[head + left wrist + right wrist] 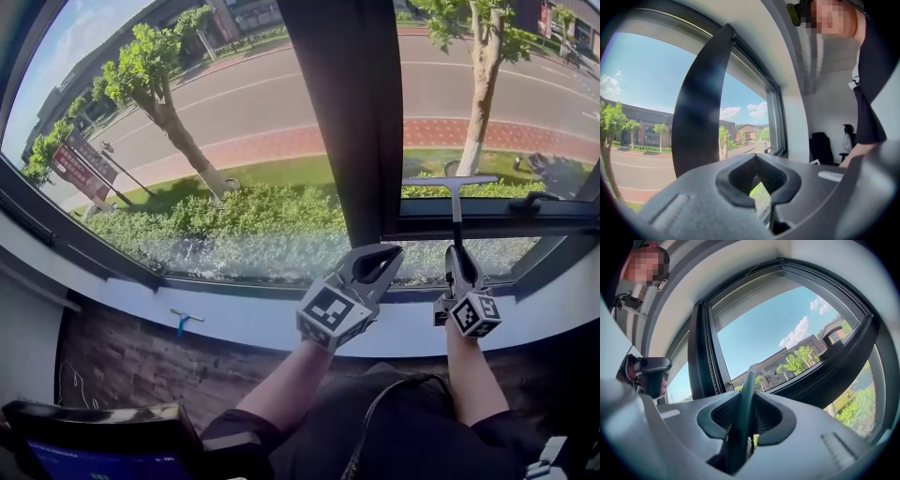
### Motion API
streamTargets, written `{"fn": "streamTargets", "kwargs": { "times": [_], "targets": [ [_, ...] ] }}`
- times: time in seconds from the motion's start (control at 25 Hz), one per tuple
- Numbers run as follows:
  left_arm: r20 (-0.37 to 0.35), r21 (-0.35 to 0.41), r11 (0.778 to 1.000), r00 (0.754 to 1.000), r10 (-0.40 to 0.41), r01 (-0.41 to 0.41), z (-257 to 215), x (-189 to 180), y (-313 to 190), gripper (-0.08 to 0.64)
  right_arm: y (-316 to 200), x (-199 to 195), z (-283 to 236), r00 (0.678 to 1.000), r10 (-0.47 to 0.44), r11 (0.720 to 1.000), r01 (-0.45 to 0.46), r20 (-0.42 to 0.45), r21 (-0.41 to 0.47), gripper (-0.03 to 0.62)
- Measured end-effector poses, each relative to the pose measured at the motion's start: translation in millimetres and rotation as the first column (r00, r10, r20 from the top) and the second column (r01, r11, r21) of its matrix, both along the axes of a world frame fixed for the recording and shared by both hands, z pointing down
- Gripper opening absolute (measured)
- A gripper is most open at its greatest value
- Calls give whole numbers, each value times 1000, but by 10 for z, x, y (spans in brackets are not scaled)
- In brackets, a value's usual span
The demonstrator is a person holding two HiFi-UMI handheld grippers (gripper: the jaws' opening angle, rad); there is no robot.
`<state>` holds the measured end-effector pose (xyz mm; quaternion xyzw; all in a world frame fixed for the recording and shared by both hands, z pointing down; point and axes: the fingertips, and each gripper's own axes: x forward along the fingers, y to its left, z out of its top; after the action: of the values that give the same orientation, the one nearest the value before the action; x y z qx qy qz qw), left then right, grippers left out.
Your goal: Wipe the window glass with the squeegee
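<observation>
r gripper tight on squeegee handle, l gripper closed w/ nothing inside

Two grey, smooth-shelled grippers show here: the left gripper sits lower centre of the head view, with the right gripper just to its right. Each one carries a white cube, the left cube and the right cube, printed with black square markers. In the gripper views, the jaws are lined with dark ribbed pads that curve round a diamond-shaped hollow, and pale raised strips sit on the grey shells. At the bottom of the head view there is dark clothing with short dark sleeves, and a thin black cable arcs across the lap.
</observation>
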<state>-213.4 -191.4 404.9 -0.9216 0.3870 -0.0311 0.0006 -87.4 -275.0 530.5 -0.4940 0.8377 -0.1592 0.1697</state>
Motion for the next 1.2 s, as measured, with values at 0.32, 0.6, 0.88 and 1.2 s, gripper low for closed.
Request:
{"fn": "streamTargets", "kwargs": {
  "times": [0.32,0.6,0.88,1.2],
  "targets": [
    [7,-14,1000,1000,-9,9,74,-25,-16,3,-8,21,229,1000,-9,999,9,13,-43,100],
    [9,-21,1000,1000,-13,13,113,-47,-5,3,-5,23,288,997,-32,998,36,66,-53,100],
    [8,-28,999,1000,-19,19,123,-71,4,3,13,21,380,994,-59,995,67,95,-77,100],
    [9,-36,999,1000,-23,24,154,-82,1,3,45,0,583,995,-68,987,78,73,-142,100]
  ]
}}
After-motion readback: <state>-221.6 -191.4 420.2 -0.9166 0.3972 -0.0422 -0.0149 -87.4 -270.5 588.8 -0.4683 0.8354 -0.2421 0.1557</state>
